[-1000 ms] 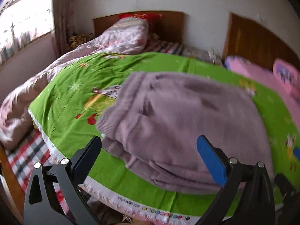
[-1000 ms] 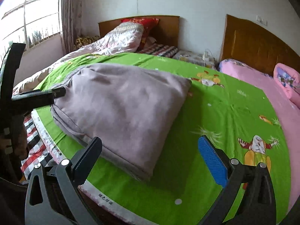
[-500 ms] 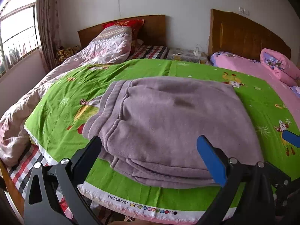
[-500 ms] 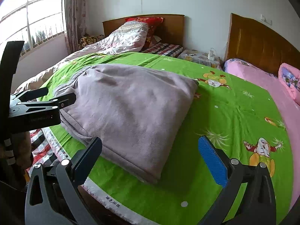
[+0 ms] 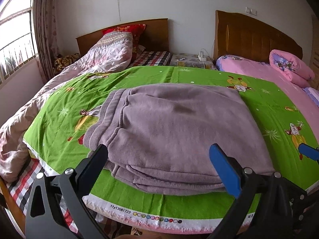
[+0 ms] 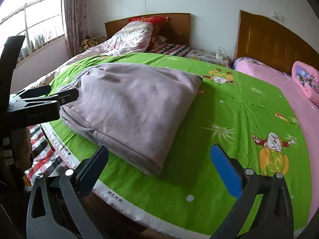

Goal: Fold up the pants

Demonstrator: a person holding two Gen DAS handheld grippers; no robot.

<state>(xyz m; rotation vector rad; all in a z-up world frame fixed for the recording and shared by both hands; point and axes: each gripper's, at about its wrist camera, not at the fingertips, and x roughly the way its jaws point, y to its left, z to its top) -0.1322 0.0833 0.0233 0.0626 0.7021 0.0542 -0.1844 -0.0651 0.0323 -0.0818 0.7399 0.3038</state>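
We see the pants (image 5: 175, 135), mauve and folded into a thick stack, lying on the green sheet (image 5: 59, 127) near the bed's front edge, with the ribbed waistband towards the left. Our left gripper (image 5: 159, 165) hangs just before the stack's near edge, fingers wide apart and holding nothing. Our right gripper (image 6: 161, 167) is likewise spread and empty, above the sheet beside the stack's near right corner.

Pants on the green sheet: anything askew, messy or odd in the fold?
Mostly tidy. The purple pants lie folded in a flat stack on the green sheet. One oddity: the ribbed waistband layers fan out unevenly at the left edge. Both the left gripper and the right gripper are open and empty.
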